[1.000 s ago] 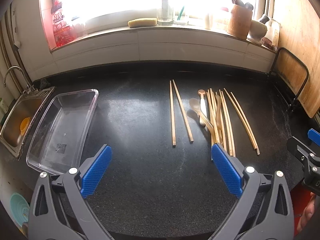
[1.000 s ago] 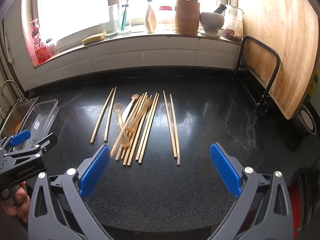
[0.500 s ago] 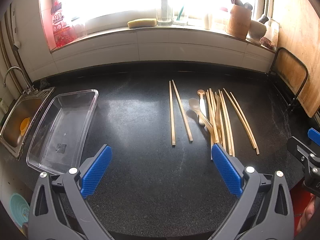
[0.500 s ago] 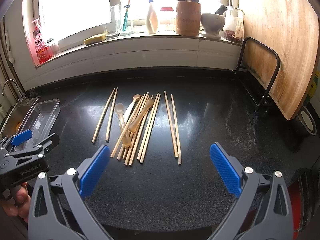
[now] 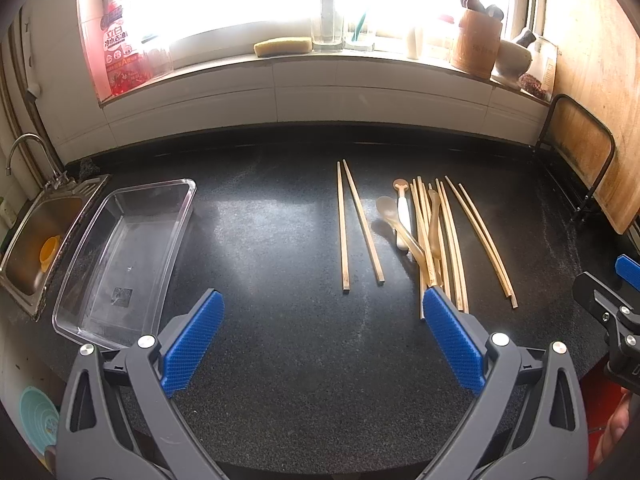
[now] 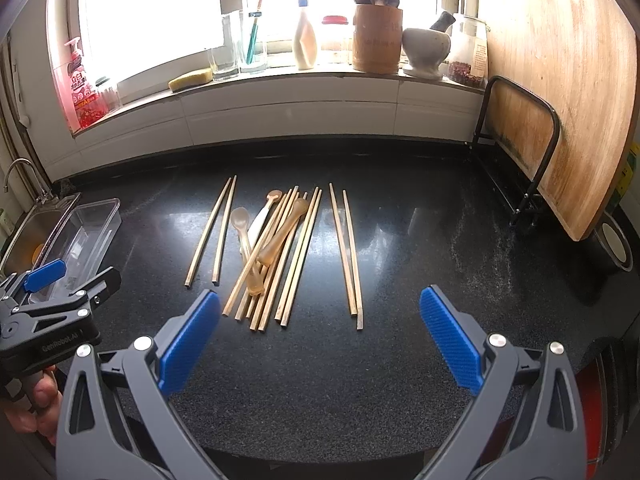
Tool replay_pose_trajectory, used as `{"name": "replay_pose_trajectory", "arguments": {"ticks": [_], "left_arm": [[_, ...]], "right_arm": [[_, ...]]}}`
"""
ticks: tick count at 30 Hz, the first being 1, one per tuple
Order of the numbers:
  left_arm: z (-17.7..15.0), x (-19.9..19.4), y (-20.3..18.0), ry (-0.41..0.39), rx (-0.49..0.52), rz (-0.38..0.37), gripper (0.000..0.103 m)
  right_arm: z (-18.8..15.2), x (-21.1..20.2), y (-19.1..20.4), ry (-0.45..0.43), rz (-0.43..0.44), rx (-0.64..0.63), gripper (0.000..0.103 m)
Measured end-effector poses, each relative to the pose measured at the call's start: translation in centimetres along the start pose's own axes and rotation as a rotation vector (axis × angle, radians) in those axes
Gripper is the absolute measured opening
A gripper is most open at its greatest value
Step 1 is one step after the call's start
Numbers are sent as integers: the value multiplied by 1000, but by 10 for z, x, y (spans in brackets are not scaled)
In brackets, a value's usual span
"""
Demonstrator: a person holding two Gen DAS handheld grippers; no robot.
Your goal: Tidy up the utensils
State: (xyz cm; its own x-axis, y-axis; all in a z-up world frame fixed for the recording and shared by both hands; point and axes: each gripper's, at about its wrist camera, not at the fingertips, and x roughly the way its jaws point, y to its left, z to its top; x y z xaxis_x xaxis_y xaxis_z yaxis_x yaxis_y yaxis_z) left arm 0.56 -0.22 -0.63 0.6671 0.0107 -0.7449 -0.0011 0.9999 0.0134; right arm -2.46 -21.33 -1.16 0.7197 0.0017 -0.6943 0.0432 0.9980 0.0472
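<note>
Both claws stand wide apart with nothing between their blue pads: the left gripper fills the bottom of the left wrist view, the right gripper the bottom of the right wrist view, each above the black speckled counter. The side of the left gripper's body, at the left edge of the right wrist view, carries white lettering that looks like "GenRobot.AI". At centre frame in the right view lies a heap of wooden chopsticks with pale spoons mixed in; a separate pair of chopsticks lies just left of the heap and another just right. A clear plastic bin sits at the left of the left wrist view, beside the steel sink. In the upper left, on the window sill, a pink bottle bears Chinese characters too blurred to read. A wooden cutting board leans at the right.
</note>
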Motion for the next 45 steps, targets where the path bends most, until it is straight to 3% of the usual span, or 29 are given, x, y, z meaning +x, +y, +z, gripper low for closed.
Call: {"name": "replay_pose_trajectory", "arguments": {"ticks": [27,45], "left_arm": [[3,3,-2,6,9,-4,97],[12,33,2,15,12,-13,97]], "right_arm": [[1,1,-2,0,2,-1,97],[5,24,-19,23,26,3,97]]}}
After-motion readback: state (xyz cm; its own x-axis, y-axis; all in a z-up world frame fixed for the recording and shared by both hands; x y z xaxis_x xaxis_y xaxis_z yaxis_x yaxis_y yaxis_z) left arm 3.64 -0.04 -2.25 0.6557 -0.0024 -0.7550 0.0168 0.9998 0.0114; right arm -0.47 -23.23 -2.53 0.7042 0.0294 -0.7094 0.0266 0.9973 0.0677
